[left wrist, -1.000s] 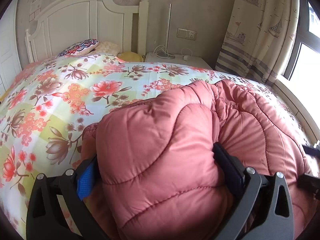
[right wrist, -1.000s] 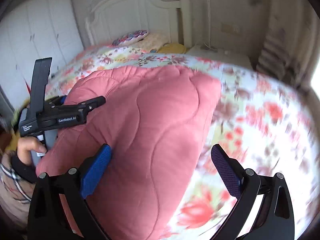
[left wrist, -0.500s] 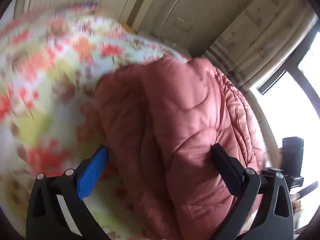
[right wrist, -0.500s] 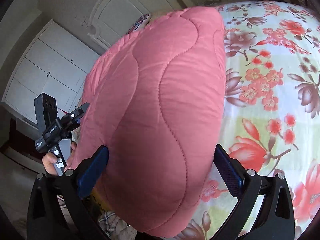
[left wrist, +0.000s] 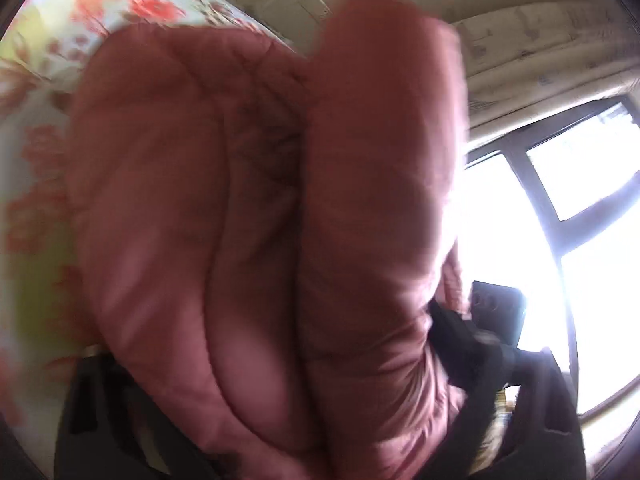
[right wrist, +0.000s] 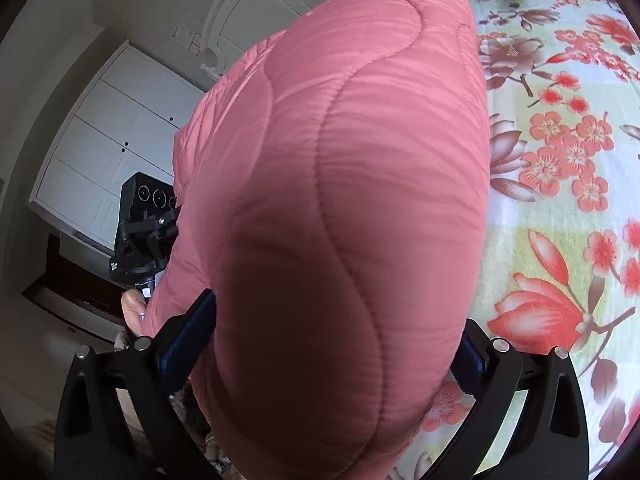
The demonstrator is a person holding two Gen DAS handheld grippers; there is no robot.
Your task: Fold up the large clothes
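A thick pink quilted jacket (right wrist: 340, 200), folded into a bulky bundle, lies on the floral bedspread (right wrist: 560, 160). It fills the blurred left wrist view as pink jacket (left wrist: 260, 220). My left gripper (left wrist: 272, 360) has its jaws closing on the bundle; the fabric bulges over both dark fingers and hides the pads. My right gripper (right wrist: 326, 348) stands wide at the other end of the bundle, with the padding swelling between its blue pads (right wrist: 184, 340). The left gripper's body (right wrist: 140, 236) and the hand (right wrist: 134, 308) holding it show beyond the jacket.
A white wardrobe (right wrist: 112, 140) and white headboard (right wrist: 280, 4) stand behind the bed. A bright window (left wrist: 580, 220) and a curtain (left wrist: 540, 40) are on the other side. The right gripper's black body (left wrist: 496, 308) sits close beside the jacket.
The left view has rolled and moved in, so the jacket now fills it, and the left fingers stand closer together. The right gripper has sunk lower over the bundle, at the same width.
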